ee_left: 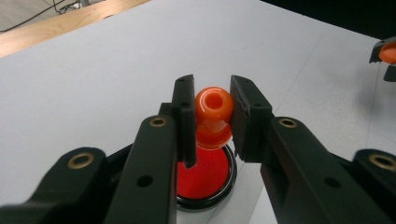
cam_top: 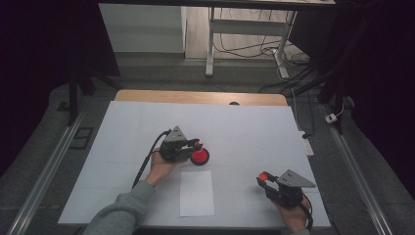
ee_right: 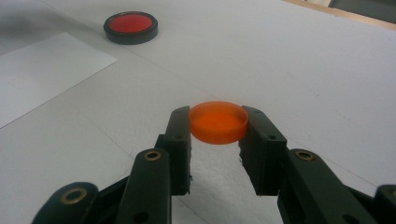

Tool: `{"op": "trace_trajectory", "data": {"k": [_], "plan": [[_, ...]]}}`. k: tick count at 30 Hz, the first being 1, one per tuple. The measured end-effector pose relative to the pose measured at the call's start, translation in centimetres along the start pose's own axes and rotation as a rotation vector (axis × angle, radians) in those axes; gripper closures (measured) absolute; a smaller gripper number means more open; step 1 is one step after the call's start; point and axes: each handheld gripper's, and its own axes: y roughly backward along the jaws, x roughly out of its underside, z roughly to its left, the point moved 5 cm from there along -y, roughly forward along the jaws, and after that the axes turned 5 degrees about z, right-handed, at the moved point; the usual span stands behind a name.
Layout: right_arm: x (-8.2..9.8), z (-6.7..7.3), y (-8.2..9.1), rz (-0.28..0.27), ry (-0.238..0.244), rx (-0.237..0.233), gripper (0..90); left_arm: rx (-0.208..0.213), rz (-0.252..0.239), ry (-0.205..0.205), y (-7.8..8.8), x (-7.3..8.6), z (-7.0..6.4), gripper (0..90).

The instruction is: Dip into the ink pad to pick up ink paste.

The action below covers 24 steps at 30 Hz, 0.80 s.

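Note:
A round red pad in a black rim (cam_top: 200,156) lies on the white table cover (cam_top: 244,127). In the left gripper view my left gripper (ee_left: 212,93) is shut on an orange knob-shaped piece (ee_left: 214,109) with a ball top and a hole, held just above the red pad (ee_left: 205,179). From above, the left gripper (cam_top: 196,145) sits at the pad's left edge. My right gripper (ee_right: 218,116) is shut on a flat orange disc (ee_right: 218,123), held level above the cover; from above, the right gripper (cam_top: 264,177) is at the front right. The red pad (ee_right: 130,25) lies far off in its view.
A white sheet of paper (cam_top: 196,193) lies near the front edge between the two hands. A wooden table edge (cam_top: 195,96) shows beyond the cover. Desk legs and cables (cam_top: 254,46) stand on the floor behind.

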Motion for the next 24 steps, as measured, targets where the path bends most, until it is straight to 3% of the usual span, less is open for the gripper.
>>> {"op": "trace_trajectory", "data": {"k": [9, 24], "plan": [[0.04, 0.05, 0.02, 0.01, 0.014, 0.01, 64.5, 0.012, 0.048, -0.019, -0.08, 0.4, -0.04, 72.3], [0.2, 0.15, -0.22, 0.023, 0.013, 0.0, 64.5, 0.017, 0.055, -0.019, 0.31, 0.54, -0.01, 72.3]]}}
